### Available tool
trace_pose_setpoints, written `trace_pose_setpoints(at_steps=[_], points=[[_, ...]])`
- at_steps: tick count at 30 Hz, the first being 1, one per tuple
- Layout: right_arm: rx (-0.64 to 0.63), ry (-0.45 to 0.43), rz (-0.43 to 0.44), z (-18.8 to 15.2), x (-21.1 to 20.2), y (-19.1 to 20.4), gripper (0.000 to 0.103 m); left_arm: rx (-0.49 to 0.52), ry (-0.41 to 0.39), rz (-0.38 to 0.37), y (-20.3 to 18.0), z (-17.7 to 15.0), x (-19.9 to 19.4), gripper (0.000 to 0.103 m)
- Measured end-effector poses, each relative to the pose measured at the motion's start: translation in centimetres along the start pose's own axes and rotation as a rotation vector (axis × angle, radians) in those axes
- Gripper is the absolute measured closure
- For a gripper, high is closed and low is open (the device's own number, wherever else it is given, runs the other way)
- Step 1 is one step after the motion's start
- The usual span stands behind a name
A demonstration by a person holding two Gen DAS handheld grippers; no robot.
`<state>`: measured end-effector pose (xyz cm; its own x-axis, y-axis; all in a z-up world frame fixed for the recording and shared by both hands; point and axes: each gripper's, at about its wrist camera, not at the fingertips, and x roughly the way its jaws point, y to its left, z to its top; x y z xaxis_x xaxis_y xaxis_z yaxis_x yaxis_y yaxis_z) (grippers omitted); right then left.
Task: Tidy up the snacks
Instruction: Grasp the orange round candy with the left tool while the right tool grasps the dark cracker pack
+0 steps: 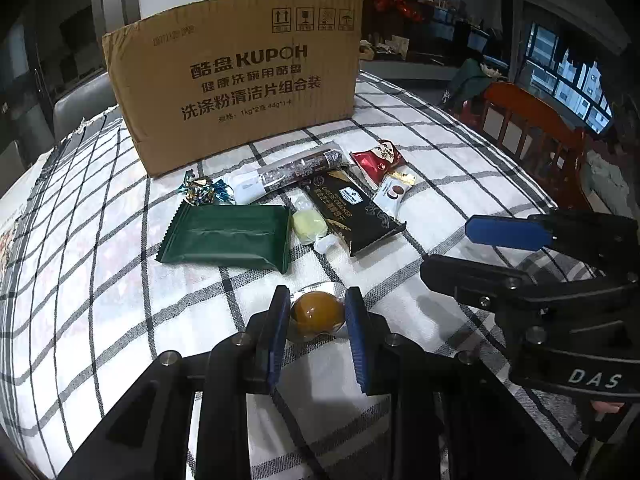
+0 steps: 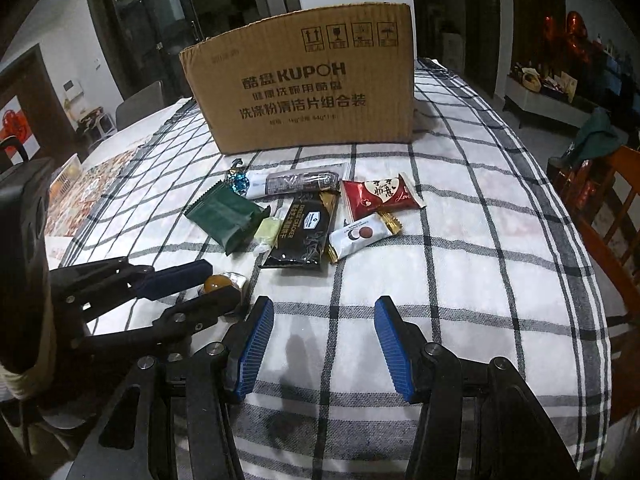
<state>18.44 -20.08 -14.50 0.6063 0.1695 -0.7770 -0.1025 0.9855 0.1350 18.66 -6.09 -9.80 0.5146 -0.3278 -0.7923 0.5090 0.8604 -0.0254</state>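
My left gripper (image 1: pixel 318 314) is shut on an orange jelly cup (image 1: pixel 317 314), low over the checked tablecloth (image 1: pixel 100 288); the cup also shows in the right wrist view (image 2: pixel 218 282). My right gripper (image 2: pixel 324 320) is open and empty, just right of the left one (image 2: pixel 212 284). Beyond lie a green packet (image 1: pixel 228 238), a black cracker pack (image 1: pixel 352 214), a pale yellow candy (image 1: pixel 308 224), a long dark roll pack (image 1: pixel 288 172), a red heart packet (image 1: pixel 380 160), a white cookie packet (image 1: pixel 394 194) and blue foil candies (image 1: pixel 206 192). A cardboard box (image 1: pixel 240 76) stands behind them.
A wooden chair (image 1: pixel 532 128) stands off the table's right side. A grey chair (image 1: pixel 80 108) is behind the table at the left. A printed mat (image 2: pixel 88 196) lies on the table's left part.
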Motion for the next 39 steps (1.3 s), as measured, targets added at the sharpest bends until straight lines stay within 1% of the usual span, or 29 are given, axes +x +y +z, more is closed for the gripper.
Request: trace_pose_setpoints(at_steps=[6,9,11,13,15,18,21,23,26,30,35,36,38,39], points=[[-0.001,-0.007,-0.001,0.1,-0.2,0.2,0.049,0.007,-0.016,0.011,-0.2,-0.2,0.1,0.076],[-0.008,-0.013,0.000,0.3,-0.5,0.4,0.049,-0.015,-0.013,-0.002,0.0,-0.2,-0.2,0.076],[-0.011,-0.021,0.004,0.6,-0.8,0.5,0.049,-0.030,-0.019,0.003,0.1,-0.2,-0.5,0.076],[-0.016,-0.029,0.001,0.9,-1.0,0.4,0.049,-0.041,-0.025,0.017,0.1,0.0,-1.2,0.076],[-0.015,-0.030,0.013,1.6,-1.3,0.2,0.049,-0.058,-0.002,0.048,0.2,0.3,-1.9,0.076],[-0.017,-0.033,0.020,2.8,-1.8,-0.1,0.049,-0.111,0.005,0.040,0.8,1.0,-3.8,0.076],[-0.036,-0.030,0.034,3.8,-1.9,-0.1,0.049,-0.121,-0.014,0.038,1.0,1.9,-5.3,0.076],[-0.068,-0.030,0.033,4.5,-1.5,0.3,0.049,-0.116,-0.030,0.051,1.1,2.7,-5.7,0.076],[-0.078,-0.025,0.046,5.4,-0.7,0.5,0.049,-0.128,-0.044,0.065,1.7,3.4,-5.4,0.076],[-0.043,0.003,0.078,6.2,1.0,0.6,0.050,-0.157,-0.035,0.070,2.8,3.5,-3.9,0.076],[-0.055,0.026,0.034,6.6,3.6,1.4,0.050,-0.195,-0.017,0.082,4.2,3.1,-2.5,0.076],[-0.057,0.031,0.013,6.6,4.1,1.5,0.051,-0.201,-0.016,0.081,4.3,3.1,-2.4,0.076],[-0.057,0.044,0.006,6.5,4.8,1.4,0.051,-0.211,-0.014,0.082,4.7,2.9,-2.1,0.076],[-0.056,0.054,0.004,6.4,5.1,1.4,0.052,-0.212,-0.014,0.083,4.8,3.0,-1.9,0.076]])
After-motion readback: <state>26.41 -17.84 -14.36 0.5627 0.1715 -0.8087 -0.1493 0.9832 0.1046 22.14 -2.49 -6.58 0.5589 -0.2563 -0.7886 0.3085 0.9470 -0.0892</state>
